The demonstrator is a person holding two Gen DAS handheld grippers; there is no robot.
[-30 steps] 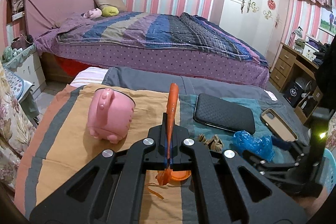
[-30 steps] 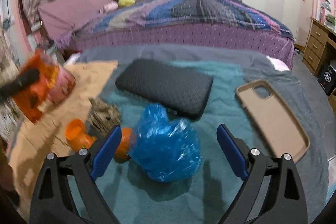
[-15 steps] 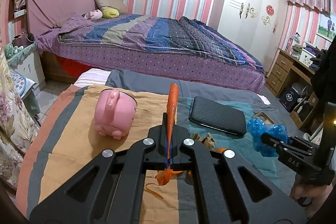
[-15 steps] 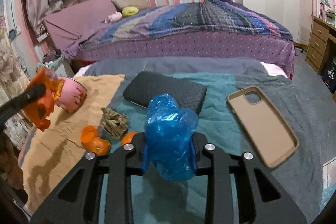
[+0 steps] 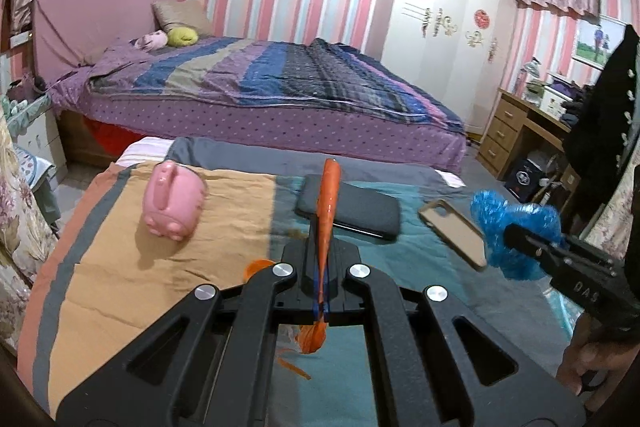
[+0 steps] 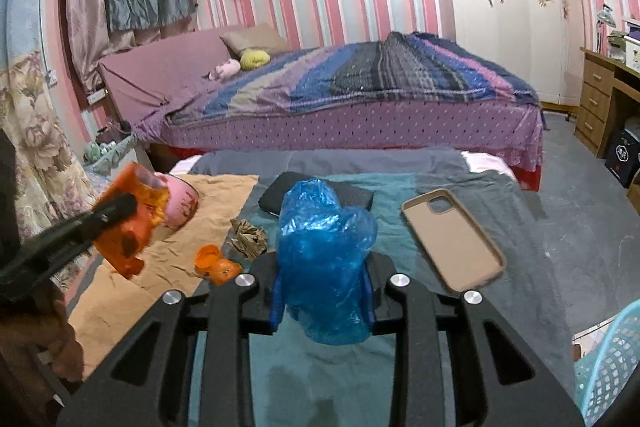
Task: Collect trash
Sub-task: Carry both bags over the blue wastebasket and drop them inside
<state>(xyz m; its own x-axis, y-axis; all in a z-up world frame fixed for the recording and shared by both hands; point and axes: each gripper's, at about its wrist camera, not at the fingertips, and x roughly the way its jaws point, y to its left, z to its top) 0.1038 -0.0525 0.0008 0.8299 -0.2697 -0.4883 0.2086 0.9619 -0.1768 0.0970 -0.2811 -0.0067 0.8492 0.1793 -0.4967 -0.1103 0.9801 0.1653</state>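
My left gripper [image 5: 322,283] is shut on a flat orange scrap [image 5: 328,211], seen edge-on between its pads. In the right wrist view the same orange scrap [image 6: 128,223] hangs in the left gripper [image 6: 116,207] above the pink mug. My right gripper [image 6: 324,291] is shut on a crumpled blue plastic bag [image 6: 324,247], held clear of the blanket. The blue bag [image 5: 508,227] also shows at the right of the left wrist view. Crumpled brown paper [image 6: 248,237] and orange peels [image 6: 218,263] lie on the blanket.
A pink pig-shaped mug [image 5: 174,203], a black padded case [image 5: 360,215] and a tan phone case [image 6: 452,239] lie on the blanket-covered surface. A turquoise mesh basket [image 6: 612,359] stands at the lower right. A large bed [image 6: 360,95] is behind, a wooden desk [image 6: 600,95] at the right.
The right gripper shut on the blue bag and lifted it off the blanket. Both grippers rose and drew back; the left kept its grip on the orange scrap.
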